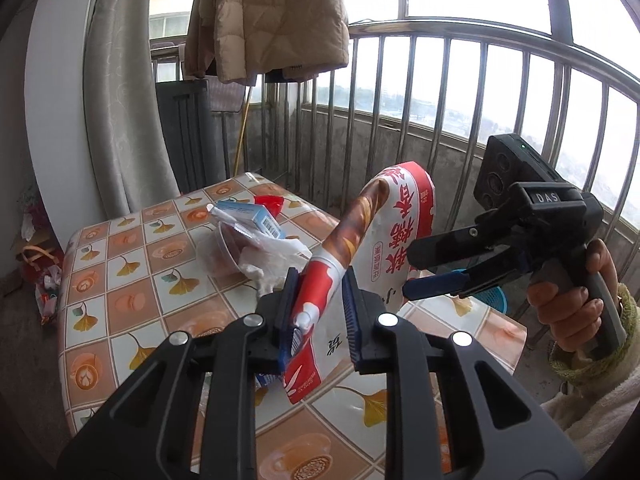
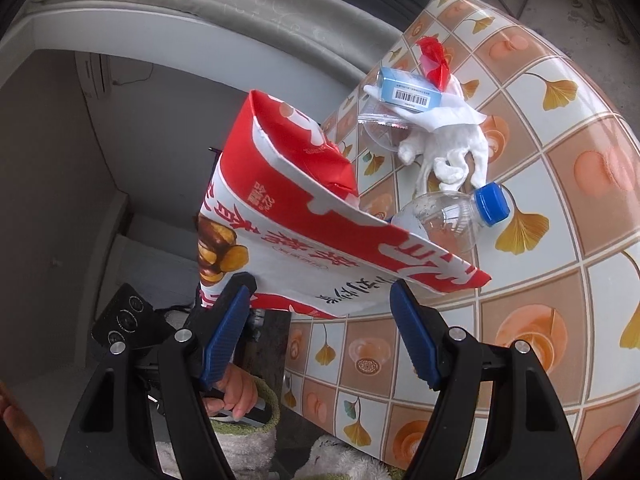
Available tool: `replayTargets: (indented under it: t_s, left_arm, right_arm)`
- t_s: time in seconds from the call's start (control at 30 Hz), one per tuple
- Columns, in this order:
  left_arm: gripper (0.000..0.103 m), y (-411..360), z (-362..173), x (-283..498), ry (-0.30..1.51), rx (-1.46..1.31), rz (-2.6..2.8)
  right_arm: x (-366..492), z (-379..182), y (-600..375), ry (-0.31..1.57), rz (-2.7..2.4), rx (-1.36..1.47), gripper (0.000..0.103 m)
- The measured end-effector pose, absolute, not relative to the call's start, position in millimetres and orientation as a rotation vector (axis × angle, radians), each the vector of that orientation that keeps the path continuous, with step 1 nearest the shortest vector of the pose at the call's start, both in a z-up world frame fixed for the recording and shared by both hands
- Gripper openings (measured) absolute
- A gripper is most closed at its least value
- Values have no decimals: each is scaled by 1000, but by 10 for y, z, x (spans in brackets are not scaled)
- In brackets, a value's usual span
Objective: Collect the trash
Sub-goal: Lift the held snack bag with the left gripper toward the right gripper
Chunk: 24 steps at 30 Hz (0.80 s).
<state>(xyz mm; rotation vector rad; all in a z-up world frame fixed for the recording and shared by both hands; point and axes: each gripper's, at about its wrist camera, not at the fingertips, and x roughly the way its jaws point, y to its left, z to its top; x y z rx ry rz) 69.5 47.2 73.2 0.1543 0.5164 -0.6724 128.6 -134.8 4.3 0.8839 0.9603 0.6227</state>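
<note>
- Paper bag (image 1: pixel 394 216), red and white, hangs above the worktop (image 1: pixel 120 292), pinched by its rolled edge in the left tongs (image 1: pixel 320 300); its long axis runs up and away from them.
- Right of the bag, the right tongs (image 1: pixel 416 276) stand spread and empty, tips just beside its open mouth; the person's hand (image 1: pixel 568 308) grips their handle.
- Beyond the bag lie loose trash: blue carton (image 2: pixel 408 90), clear cup (image 2: pixel 380 128), white tissue (image 2: pixel 452 148), plastic bottle (image 2: pixel 448 216), red scrap (image 2: pixel 434 60).
- I judge the bottle nearest the bag; nothing blocks the right tongs.

The red-and-white bag (image 2: pixel 304 216) hides most of the clear bottle (image 2: pixel 448 216)
</note>
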Motion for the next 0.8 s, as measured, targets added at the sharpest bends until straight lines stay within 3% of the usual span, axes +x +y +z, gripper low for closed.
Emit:
replayTargets:
  t_s: [0.67,0.8]
  left_arm:
    - [19,-47,84,160,683,258,-853]
    - [18,-128,43,124,679,283,-845]
  right_arm:
    - [832,-401,-1767,1080,453,1007,72]
    - [810,-338,-1739,1079,458,975,80]
